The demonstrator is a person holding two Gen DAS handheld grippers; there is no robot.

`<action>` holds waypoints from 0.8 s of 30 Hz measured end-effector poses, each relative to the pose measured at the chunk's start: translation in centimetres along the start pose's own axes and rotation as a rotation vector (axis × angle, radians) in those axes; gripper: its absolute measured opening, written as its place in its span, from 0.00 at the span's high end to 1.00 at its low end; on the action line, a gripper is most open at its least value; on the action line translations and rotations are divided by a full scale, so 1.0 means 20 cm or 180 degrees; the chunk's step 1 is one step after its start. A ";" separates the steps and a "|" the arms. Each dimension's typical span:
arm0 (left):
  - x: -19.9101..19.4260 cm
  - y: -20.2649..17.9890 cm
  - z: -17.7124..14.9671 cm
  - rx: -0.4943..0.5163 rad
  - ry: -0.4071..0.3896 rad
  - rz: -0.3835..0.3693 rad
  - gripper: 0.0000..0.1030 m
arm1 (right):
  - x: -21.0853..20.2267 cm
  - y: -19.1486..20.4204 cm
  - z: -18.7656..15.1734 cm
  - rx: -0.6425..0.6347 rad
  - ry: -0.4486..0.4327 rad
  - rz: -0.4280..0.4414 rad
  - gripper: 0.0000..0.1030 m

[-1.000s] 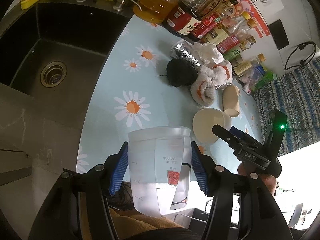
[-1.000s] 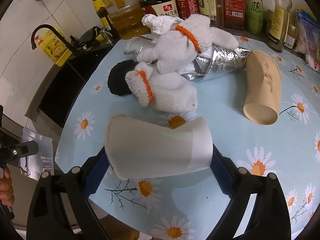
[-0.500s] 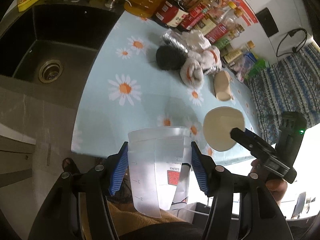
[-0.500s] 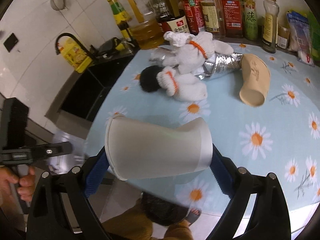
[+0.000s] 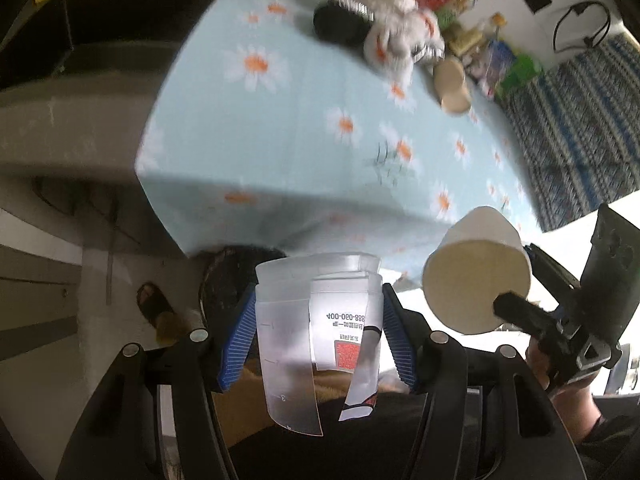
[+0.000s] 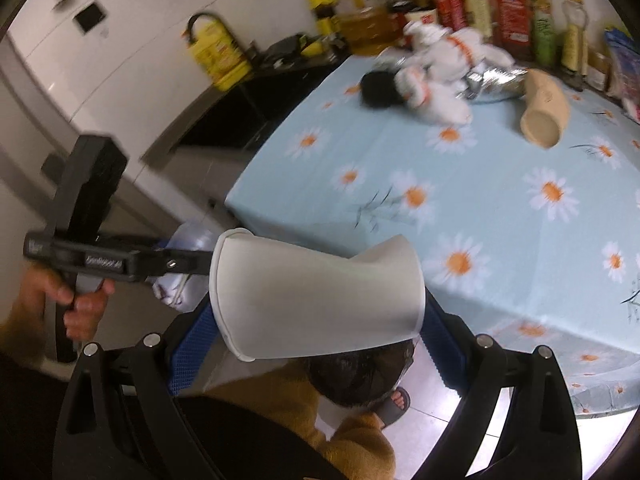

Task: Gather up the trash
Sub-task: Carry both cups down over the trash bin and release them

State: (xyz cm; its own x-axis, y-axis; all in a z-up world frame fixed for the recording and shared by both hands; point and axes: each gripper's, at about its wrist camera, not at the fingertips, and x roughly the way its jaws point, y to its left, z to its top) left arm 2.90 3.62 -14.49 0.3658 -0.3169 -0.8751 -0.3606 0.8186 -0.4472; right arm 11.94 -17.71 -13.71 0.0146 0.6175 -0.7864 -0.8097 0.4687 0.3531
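My left gripper [image 5: 318, 320] is shut on a clear plastic cup [image 5: 288, 344] with a printed label, held upright past the table's front edge. To its right, my right gripper [image 6: 316, 320] is shut on a white paper cup [image 6: 316, 296] that lies sideways between the blue pads. A dark bin with a black liner [image 6: 356, 376] shows on the floor just under the paper cup. On the daisy tablecloth [image 6: 500, 220] lie a tan paper cup [image 6: 544, 112], white gloves with orange cuffs [image 6: 436, 72], a black lump [image 6: 378, 88] and crumpled foil [image 6: 496, 80].
Bottles and sauce jars [image 6: 508, 8] line the table's back edge, with a yellow oil jug [image 6: 216, 52] on the dark counter to the left. A person's sandalled foot [image 6: 394, 400] stands beside the bin. A patterned blue curtain [image 5: 568, 128] hangs right of the table.
Both grippers have pulled back from over the table to beyond its front edge, each still holding its cup. The table has receded and the dark bin has come into view below.
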 end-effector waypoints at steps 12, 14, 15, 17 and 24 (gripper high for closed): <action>0.42 0.11 -0.14 0.0207 0.0379 0.0264 0.44 | 0.46 -0.06 -0.25 -0.0153 0.0701 -0.0099 0.11; 0.50 0.14 -0.17 0.0238 0.0468 0.0309 0.44 | 0.55 -0.08 -0.30 -0.0154 0.0791 -0.0083 0.11; 0.54 0.16 -0.18 0.0252 0.0494 0.0308 0.44 | 0.61 -0.10 -0.33 -0.0142 0.0847 -0.0089 0.11; 0.65 0.22 -0.21 0.0222 0.0611 0.0305 0.44 | 0.72 -0.13 -0.38 -0.0111 0.0946 -0.0083 0.11; 1.01 0.44 -0.29 0.0159 0.0904 0.0465 0.44 | 1.04 -0.24 -0.56 0.0070 0.1248 -0.0132 0.11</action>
State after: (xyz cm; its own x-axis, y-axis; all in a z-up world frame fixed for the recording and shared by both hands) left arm 2.19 1.69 -37.07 0.0565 -0.3096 -0.9492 -0.3466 0.8855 -0.3095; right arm 9.50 -14.14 -37.35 -0.1816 0.3118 -0.9326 -0.8003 0.5042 0.3244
